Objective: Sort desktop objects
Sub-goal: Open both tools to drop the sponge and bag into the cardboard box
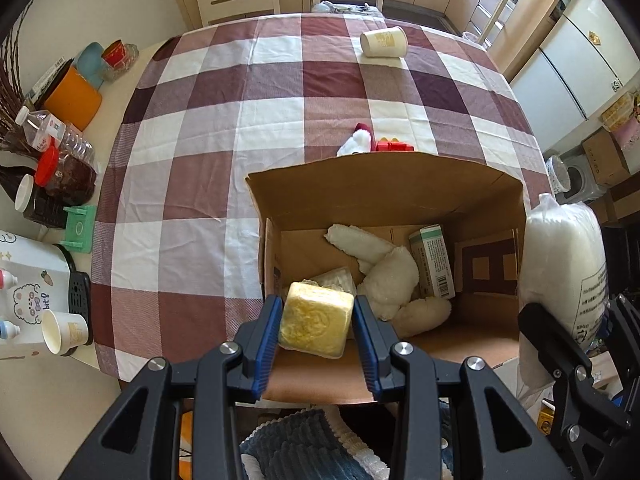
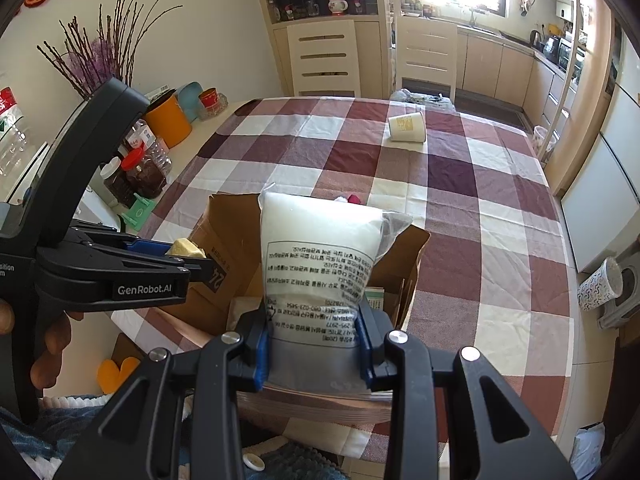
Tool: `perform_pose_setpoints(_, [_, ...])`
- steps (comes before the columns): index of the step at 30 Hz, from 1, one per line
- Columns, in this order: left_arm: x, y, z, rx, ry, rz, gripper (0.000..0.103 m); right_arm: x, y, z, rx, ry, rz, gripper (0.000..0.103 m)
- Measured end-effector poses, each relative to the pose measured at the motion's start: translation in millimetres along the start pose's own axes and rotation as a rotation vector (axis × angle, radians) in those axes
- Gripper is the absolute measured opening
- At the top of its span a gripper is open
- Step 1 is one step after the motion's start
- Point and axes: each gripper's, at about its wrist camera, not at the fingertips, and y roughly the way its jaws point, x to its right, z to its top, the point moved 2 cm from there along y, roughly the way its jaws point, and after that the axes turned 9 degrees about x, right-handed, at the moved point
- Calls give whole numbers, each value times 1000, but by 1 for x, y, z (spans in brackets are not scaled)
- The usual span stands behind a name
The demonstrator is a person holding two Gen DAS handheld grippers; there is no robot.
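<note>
My left gripper [image 1: 316,322] is shut on a yellow sponge block [image 1: 314,324] and holds it over the near left part of an open cardboard box [image 1: 384,184]. The box holds a white plush toy [image 1: 384,276], a green-and-white carton [image 1: 434,264] and a pale packet. My right gripper [image 2: 316,344] is shut on a white printed bag [image 2: 320,256], upright above the box's right side; the bag also shows in the left wrist view [image 1: 560,280]. The left gripper with the sponge [image 2: 186,248] shows at the left of the right wrist view.
On the checked tablecloth [image 1: 240,120] lie a tipped paper cup [image 1: 383,42], a red-and-white soft toy [image 1: 358,140] and a red block [image 1: 394,146] behind the box. Jars, bottles, an orange tub [image 1: 74,98], a green stand and a paper cup [image 1: 62,332] crowd the left table edge.
</note>
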Motion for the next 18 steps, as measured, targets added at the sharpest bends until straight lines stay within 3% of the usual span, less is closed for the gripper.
perform_pose_setpoints(18, [5,3,0,-11,14,0,36,1,1,1,3,-17,13,35])
